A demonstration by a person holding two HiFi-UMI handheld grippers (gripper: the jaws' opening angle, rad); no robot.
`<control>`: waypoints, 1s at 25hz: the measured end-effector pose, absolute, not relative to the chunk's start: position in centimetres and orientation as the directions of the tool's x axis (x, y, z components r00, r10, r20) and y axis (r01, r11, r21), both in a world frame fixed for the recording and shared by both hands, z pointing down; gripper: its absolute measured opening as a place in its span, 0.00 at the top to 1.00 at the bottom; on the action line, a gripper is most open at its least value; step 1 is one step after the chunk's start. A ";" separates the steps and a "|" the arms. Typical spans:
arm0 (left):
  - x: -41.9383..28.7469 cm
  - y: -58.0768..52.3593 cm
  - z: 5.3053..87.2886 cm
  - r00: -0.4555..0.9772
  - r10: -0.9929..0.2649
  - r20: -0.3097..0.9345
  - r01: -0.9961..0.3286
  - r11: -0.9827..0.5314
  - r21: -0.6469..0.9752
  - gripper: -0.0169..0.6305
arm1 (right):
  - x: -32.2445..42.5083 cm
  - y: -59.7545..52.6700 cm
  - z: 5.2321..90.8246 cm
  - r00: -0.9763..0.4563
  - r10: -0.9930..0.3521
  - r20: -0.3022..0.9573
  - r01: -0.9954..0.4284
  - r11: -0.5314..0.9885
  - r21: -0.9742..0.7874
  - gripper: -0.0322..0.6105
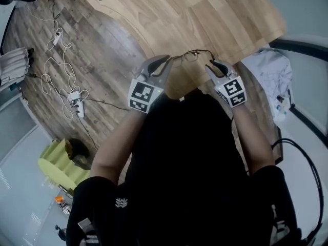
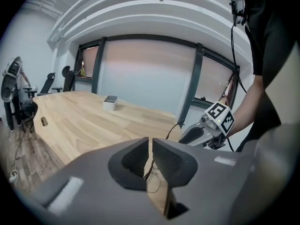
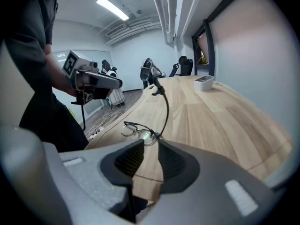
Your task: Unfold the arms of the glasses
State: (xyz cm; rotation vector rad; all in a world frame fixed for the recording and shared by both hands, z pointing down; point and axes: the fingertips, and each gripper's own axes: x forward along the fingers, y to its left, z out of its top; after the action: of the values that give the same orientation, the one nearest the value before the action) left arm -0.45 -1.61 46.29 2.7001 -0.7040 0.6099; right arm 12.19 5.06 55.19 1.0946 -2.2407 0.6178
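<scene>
Thin dark-rimmed glasses (image 1: 190, 56) hang just above the near edge of the wooden table (image 1: 205, 14), between my two grippers. In the left gripper view my left gripper (image 2: 150, 146) is shut on the thin wire of the glasses (image 2: 152, 184), and a lens shows below the jaws. My left gripper (image 1: 166, 61) is at the frame's left end. My right gripper (image 3: 151, 144) has a gap between its jaws with only table showing through. The glasses (image 3: 136, 130) lie just past its tips, with one temple arm curving up and away. My right gripper (image 1: 211, 64) is at the frame's right end.
A small white box (image 2: 110, 102) stands far back on the table. Cables and a power strip (image 1: 66, 86) lie on the wooden floor at the left. Office chairs (image 2: 14, 93) stand past the table's far end. A white cloth bundle (image 1: 271, 70) is at the right.
</scene>
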 end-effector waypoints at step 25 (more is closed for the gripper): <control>5.2 -0.9 58.8 0.728 0.011 0.685 -0.167 -0.967 0.192 0.86 | 11.0 6.8 55.2 -0.320 -0.691 0.649 -0.945 0.281 -0.167 0.82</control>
State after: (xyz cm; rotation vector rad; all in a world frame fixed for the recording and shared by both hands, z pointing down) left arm 5.22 -0.94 58.83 2.6913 -0.1236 1.0697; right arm 10.99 6.83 55.24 1.4675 -2.1016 0.7476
